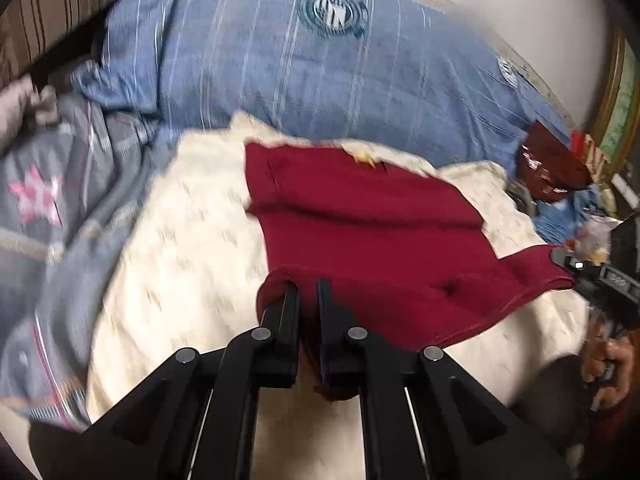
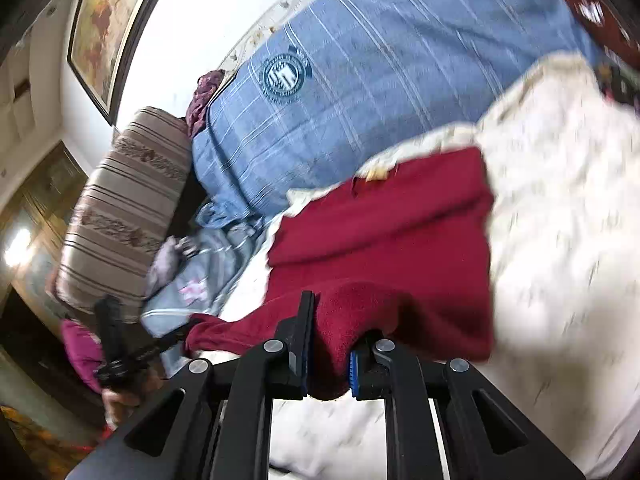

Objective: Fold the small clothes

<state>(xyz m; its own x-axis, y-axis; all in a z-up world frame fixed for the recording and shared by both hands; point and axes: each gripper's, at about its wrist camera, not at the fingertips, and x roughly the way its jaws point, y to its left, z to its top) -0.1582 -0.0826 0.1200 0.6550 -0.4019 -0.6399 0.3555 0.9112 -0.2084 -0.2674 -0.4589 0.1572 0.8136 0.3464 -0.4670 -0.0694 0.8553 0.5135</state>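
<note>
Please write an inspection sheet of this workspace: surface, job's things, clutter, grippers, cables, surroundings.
Surface: cream blanket spread on a bed, over a blue striped quilt.
Job's things: dark red garment lying on the blanket, partly folded, near edge lifted.
Clutter: grey star-print cloth to the left; red snack bags to the right.
Grippers: left hand-held gripper and right hand-held gripper each shut on the garment's near edge.
Cables: nothing seen.
Surroundings: striped sofa cushion, framed picture on a white wall.
</note>
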